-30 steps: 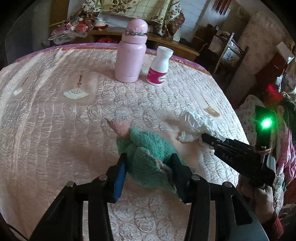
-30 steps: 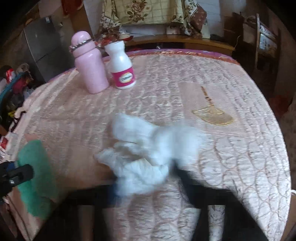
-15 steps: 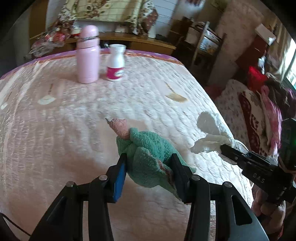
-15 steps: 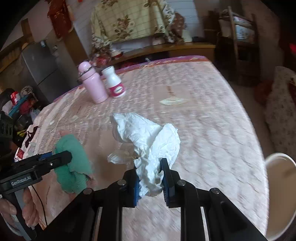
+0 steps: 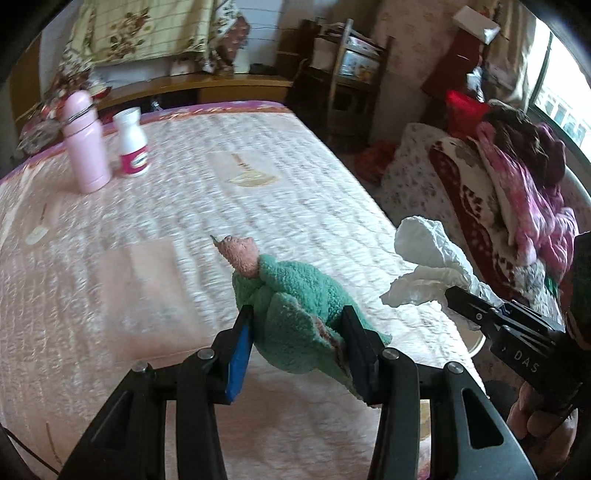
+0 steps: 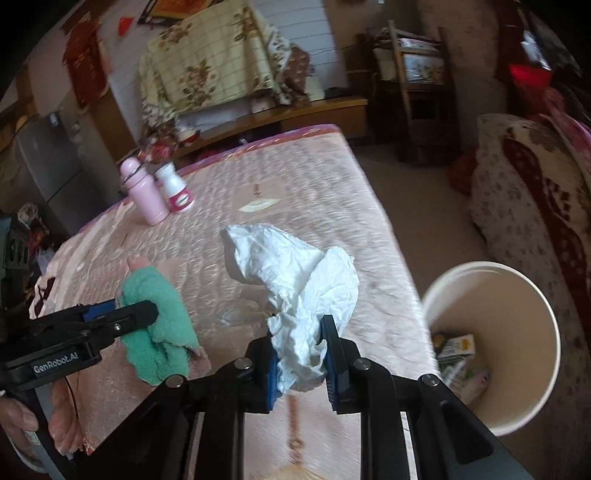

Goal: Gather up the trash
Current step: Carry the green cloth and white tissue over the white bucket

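The left claw (image 5: 297, 332) grips a bundled green cloth (image 5: 295, 314) with a pink tip, its two pads pressed into the fabric on either side, held above the bed (image 5: 221, 206) near its front edge. The right claw (image 6: 300, 363) is clamped tight on a wad of crumpled white paper (image 6: 295, 280), which billows up and out from between the pads, above the bed's right edge. A hand (image 6: 62, 417) shows below the left claw's handle in the right wrist view. Just past the bed's right edge, low on the floor, stands a white bucket (image 6: 546, 314) with an open mouth; a few printed packets (image 6: 456, 354) lie at its bottom. At the far left corner of the quilted pink bedspread a pink flask (image 5: 85, 142) stands upright, with a white bottle (image 5: 133, 142) bearing a pink label just beside it. Beyond the bed a wooden shelf (image 5: 236, 83) runs under a draped floral blanket (image 5: 147, 33).
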Tool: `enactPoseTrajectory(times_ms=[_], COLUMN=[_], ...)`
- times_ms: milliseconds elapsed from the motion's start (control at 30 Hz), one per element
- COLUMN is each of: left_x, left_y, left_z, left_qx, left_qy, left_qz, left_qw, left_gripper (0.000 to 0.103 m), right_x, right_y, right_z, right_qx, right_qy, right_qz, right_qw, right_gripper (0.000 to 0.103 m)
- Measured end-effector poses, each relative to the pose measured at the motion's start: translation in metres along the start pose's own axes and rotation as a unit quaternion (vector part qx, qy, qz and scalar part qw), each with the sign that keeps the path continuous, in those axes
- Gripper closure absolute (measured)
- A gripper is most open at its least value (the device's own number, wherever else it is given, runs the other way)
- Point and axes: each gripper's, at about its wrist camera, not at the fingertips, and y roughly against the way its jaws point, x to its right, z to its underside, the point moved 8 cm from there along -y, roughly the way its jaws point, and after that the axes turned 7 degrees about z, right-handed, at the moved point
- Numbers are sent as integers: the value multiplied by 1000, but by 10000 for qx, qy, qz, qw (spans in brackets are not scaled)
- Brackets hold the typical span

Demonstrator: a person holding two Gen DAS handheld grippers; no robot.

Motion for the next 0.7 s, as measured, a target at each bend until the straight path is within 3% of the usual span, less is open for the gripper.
enactPoseTrajectory(times_ms=[700], left_x=[114], left_y=[-56], left_z=[-9], left_qx=[-250], left_qy=[-676], left_qz=[539], left_qw=[9959], left_gripper=[55], right_x=[121], right_y=[35], right_z=[17], right_qx=[164], right_qy=[-803], right_qz=[724], right_qw=[9940], right_gripper=[82])
